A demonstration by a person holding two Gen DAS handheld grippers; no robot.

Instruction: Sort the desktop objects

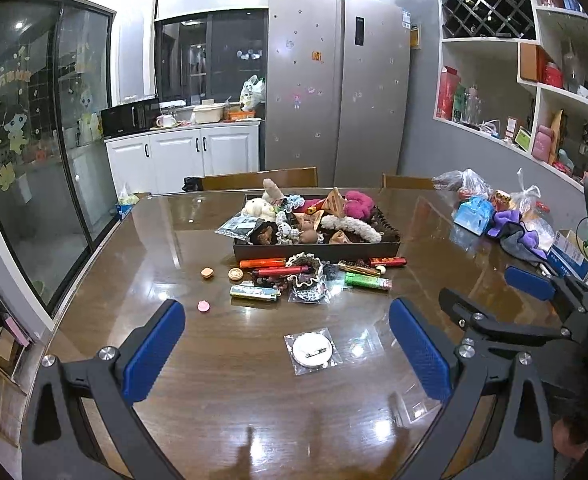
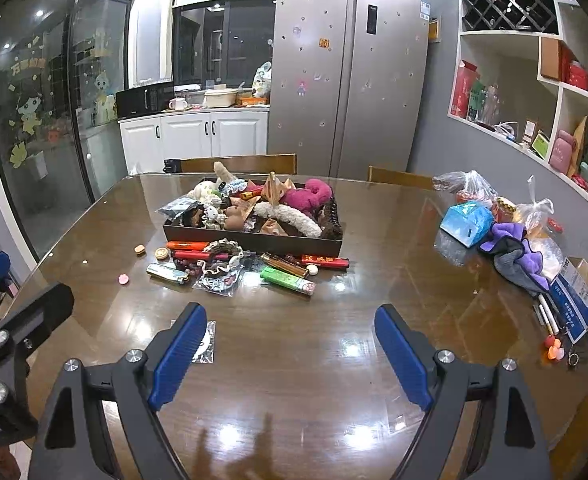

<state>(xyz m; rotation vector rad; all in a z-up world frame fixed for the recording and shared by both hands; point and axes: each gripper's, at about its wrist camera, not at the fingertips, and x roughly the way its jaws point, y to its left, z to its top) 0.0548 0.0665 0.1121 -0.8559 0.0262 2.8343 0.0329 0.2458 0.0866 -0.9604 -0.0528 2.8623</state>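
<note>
A dark tray piled with plush toys and hair ties stands mid-table. In front of it lie lighters, a green lighter, a silver lighter, a bagged scrunchie, small round tokens and a pink eraser. A white disc in a clear bag lies nearest. My left gripper stands open with that bag between and just beyond its fingertips, untouched. My right gripper is open over bare table, the bag behind its left finger.
Plastic bags, a blue tissue pack, a purple cloth and a blue box with pens crowd the table's right side. Two wooden chairs stand at the far edge. The fridge and shelves lie beyond.
</note>
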